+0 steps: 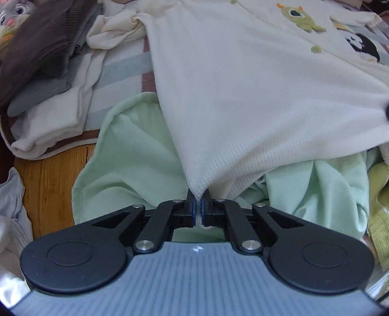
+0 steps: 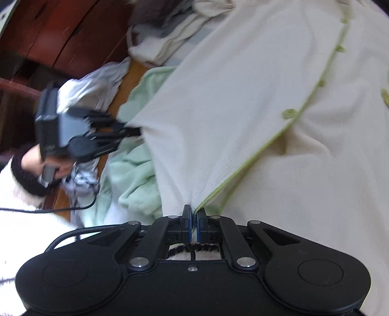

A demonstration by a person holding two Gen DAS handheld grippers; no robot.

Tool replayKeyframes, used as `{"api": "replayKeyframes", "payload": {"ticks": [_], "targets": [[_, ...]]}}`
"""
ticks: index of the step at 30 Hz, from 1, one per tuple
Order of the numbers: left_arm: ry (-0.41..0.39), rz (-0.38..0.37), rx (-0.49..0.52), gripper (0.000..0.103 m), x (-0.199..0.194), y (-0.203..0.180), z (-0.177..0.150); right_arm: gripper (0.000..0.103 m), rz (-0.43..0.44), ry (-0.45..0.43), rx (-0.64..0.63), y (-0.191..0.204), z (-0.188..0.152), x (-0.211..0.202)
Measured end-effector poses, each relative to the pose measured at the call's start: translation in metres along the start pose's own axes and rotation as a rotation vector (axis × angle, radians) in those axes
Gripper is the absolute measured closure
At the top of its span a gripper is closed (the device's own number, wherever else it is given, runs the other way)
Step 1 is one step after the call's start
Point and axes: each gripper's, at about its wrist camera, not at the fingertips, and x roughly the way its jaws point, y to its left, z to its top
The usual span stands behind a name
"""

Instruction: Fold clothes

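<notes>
Two grippers clamp the cream waffle-knit cardigan (image 1: 243, 97) at its hem corners: left gripper (image 1: 199, 206) and right gripper (image 2: 193, 223), jaws pinched shut on fabric. Cardigan lies stretched over a mint garment (image 1: 136, 150), probably on a bed. Next: carry the hem toward the collar.

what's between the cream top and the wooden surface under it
A pale green cloth lies bunched there, under the cream top and over the wood, clearest in the left wrist view.

Your cream waffle-knit cardigan (image 1: 243, 102) lies spread front-up, stretched taut by two hem corners, with green buttons, green trim and a green monster patch (image 1: 300, 19) on its chest.
</notes>
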Motion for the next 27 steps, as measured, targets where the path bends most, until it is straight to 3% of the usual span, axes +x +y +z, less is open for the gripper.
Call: {"api": "replayKeyframes", "payload": {"ticks": [2, 3, 4, 5, 8, 11, 13, 16, 19, 21, 24, 27], "targets": [[-0.001, -0.045, -0.01, 0.083, -0.012, 0.008, 0.006, 0.087, -0.006, -0.043, -0.073, 0.006, -0.004, -0.013], [-0.021, -0.073, -0.019, 0.062, -0.024, 0.014, 0.009, 0.082, -0.006, -0.074, -0.099, 0.009, -0.006, -0.022], [-0.04, -0.102, -0.028, 0.048, -0.035, 0.021, 0.012, 0.062, -0.009, -0.116, -0.104, 0.008, -0.006, -0.031], [-0.06, -0.124, -0.039, 0.047, -0.046, 0.026, 0.014, 0.049, -0.015, -0.168, -0.092, 0.005, -0.005, -0.041], [-0.139, -0.171, -0.074, 0.046, -0.083, 0.042, 0.03, 0.048, 0.017, -0.361, -0.002, -0.012, -0.012, -0.085], [-0.249, -0.155, -0.074, 0.041, -0.109, 0.047, 0.067, 0.048, 0.08, -0.527, 0.096, -0.039, -0.016, -0.127], [-0.309, -0.109, -0.054, 0.041, -0.105, 0.042, 0.107, 0.048, 0.007, -0.641, 0.139, -0.054, -0.007, -0.153], [-0.383, -0.044, -0.031, 0.037, -0.087, 0.03, 0.173, 0.048, -0.222, -0.76, 0.076, -0.061, 0.021, -0.175], [-0.402, -0.01, -0.016, 0.037, -0.044, 0.006, 0.244, 0.048, -0.441, -0.843, 0.022, -0.069, 0.061, -0.181], [-0.42, 0.05, 0.029, 0.037, -0.012, -0.015, 0.284, 0.048, -0.498, -0.885, 0.031, -0.088, 0.085, -0.182], [-0.458, 0.092, 0.07, 0.037, 0.032, -0.035, 0.334, 0.048, -0.56, -0.848, 0.009, -0.122, 0.118, -0.163], [-0.507, 0.104, 0.087, 0.037, 0.067, -0.044, 0.368, 0.048, -0.725, -0.742, -0.051, -0.162, 0.14, -0.144]]}}
